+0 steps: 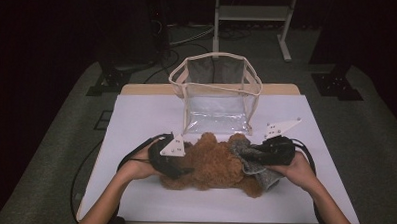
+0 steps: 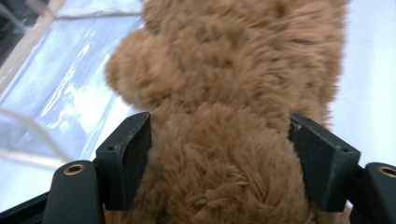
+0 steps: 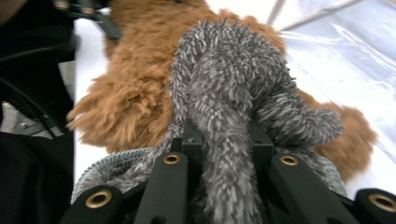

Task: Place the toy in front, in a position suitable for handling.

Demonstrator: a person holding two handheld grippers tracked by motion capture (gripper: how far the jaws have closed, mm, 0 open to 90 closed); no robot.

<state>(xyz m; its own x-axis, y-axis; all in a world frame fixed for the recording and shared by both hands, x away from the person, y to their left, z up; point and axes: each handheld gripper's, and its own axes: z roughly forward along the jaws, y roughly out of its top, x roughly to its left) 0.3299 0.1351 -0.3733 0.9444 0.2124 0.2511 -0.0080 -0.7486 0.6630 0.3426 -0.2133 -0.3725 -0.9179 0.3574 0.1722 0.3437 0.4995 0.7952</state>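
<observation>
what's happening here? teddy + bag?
A person works a brown teddy bear lying on the white table with two handheld grippers. The left gripper is clamped across the bear's plush body. The right gripper is shut on the bear's grey fuzzy garment. A clear open-topped bag stands just behind the bear, with nothing visible inside it yet.

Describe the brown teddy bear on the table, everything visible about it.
The brown teddy bear is a shaggy plush toy lying on the white table, just in front of the clear bag. The left gripper has its fingers pressed into the fur on both sides. A fuzzy grey cloth lies against its right end, pinched by the right gripper.
</observation>
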